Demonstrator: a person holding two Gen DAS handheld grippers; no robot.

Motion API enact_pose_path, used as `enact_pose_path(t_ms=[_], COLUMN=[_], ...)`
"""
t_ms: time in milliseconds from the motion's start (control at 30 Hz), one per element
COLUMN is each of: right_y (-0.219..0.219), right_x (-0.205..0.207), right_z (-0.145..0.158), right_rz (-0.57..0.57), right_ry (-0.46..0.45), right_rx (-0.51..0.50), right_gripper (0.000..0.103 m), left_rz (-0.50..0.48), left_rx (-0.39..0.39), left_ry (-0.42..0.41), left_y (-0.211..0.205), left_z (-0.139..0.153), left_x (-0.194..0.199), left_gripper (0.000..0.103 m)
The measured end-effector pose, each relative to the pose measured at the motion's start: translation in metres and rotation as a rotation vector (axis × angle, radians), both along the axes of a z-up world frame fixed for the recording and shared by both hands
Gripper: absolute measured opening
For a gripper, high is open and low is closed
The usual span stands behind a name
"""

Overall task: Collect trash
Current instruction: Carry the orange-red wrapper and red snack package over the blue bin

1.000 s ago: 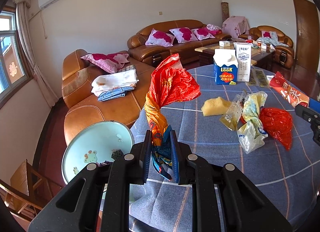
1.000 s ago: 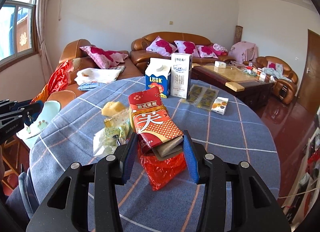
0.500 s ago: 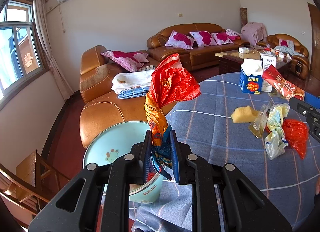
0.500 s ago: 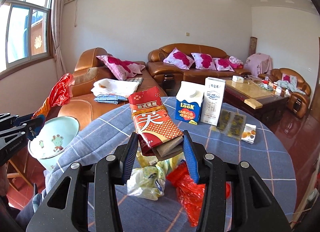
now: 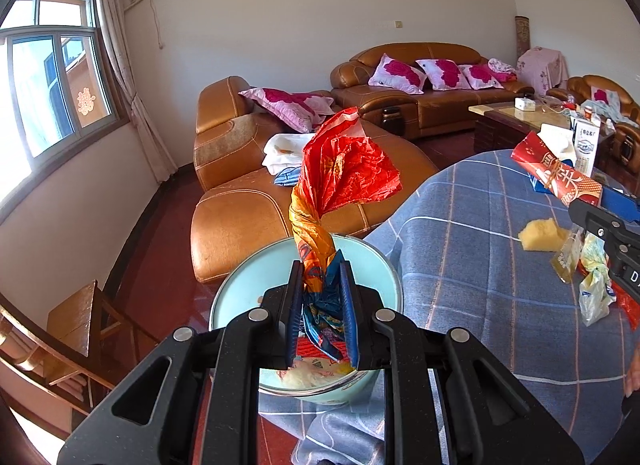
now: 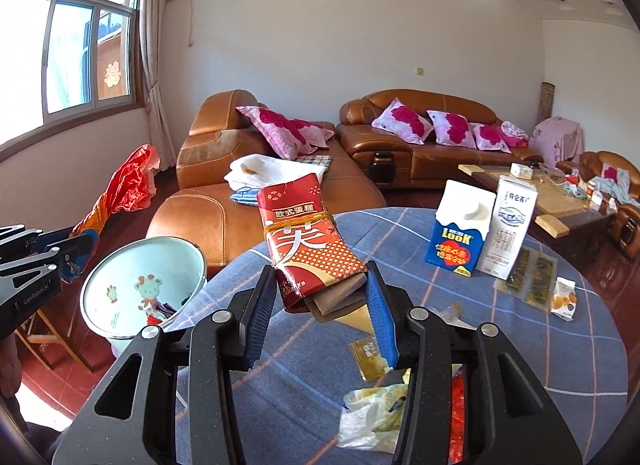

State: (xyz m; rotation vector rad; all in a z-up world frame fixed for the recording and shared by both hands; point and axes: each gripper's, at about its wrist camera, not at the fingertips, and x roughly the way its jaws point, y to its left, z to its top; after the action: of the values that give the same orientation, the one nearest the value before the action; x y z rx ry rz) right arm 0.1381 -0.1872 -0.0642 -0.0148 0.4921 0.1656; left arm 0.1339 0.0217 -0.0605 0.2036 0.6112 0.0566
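the left gripper point(image 5: 322, 305) is pinching a twisted red and orange wrapper point(image 5: 344, 173) above the pale blue bin point(image 5: 240, 285), which is standing beside the tabletop's left edge. the right gripper point(image 6: 320, 305) is clamping a red cake box point(image 6: 308, 237) over crumpled bags point(image 6: 372, 421) near the front edge; two milk cartons point(image 6: 480, 233) are standing toward the far edge.

The red-and-orange bag point(image 5: 344, 173) is standing twisted and upright, its crumpled top flaring open, its lower end hanging over the bin point(image 5: 240, 285). The bin, pale blue with a cartoon print inside, is sitting beside the table edge, already containing some scraps. The red cake packet point(image 6: 308, 237), banded with a rubber band, is tilting upward above the table.
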Motion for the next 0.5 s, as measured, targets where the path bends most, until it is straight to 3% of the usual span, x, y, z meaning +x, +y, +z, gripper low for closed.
enact_pose_path(t_ms=[500], right_y=[0.051], right_x=[0.036], right_z=[-0.011], right_rz=[0.140], right_ry=[0.025], right_rx=[-0.020], right_gripper=[0.045], left_rz=[0.093], left_rx=[0.038], left_ry=[0.035], left_y=[0.024], left_z=[-0.005], left_x=[0.008], left_gripper=[0.018])
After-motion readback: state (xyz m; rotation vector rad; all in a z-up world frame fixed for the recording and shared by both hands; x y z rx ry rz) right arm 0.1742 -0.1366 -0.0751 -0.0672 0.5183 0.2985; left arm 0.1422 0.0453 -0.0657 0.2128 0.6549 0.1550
